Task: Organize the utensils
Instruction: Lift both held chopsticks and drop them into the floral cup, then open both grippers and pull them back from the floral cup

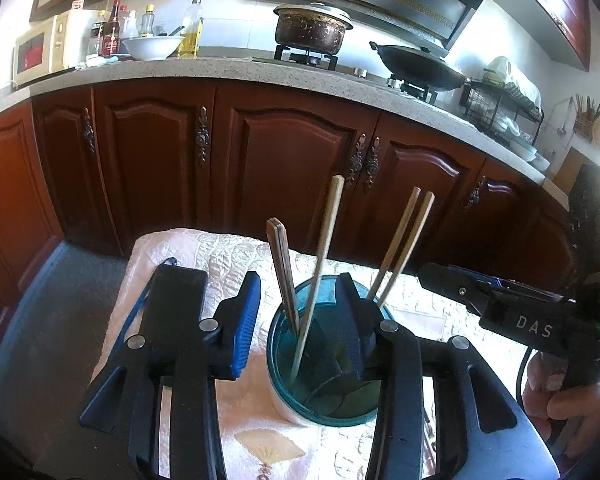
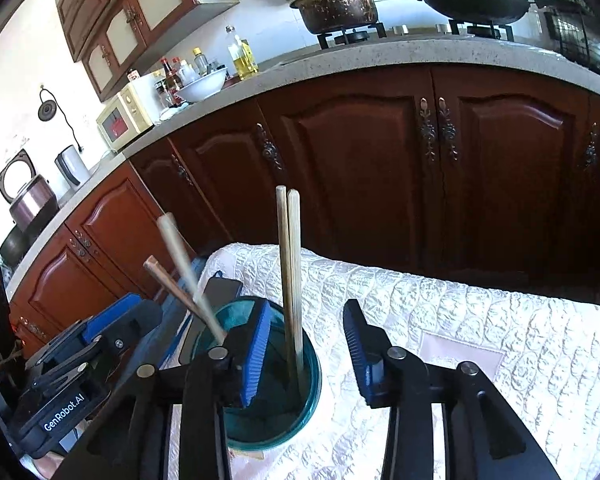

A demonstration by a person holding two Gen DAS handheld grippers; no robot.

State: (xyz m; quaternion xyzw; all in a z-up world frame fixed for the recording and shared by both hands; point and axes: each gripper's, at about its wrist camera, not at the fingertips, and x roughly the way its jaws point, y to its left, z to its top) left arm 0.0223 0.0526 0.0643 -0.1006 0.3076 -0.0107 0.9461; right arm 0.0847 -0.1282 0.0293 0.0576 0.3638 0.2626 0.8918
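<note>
Left wrist view: left gripper [image 1: 300, 324] tilted downward over the teal jar [image 1: 324, 412] on the white cloth [image 1: 204, 252], jaws apart, gripping nothing; chopsticks [image 1: 322, 248] stand in the jar. Right wrist view: right gripper [image 2: 306, 346] angled down, jaws apart and empty, one finger [image 2: 256, 352] over the jar's mouth beside two upright chopsticks.

Glossy teal glass jar [image 1: 324, 404], matt wooden chopsticks [image 1: 400, 248], quilted satin cloth [image 2: 460, 320].
</note>
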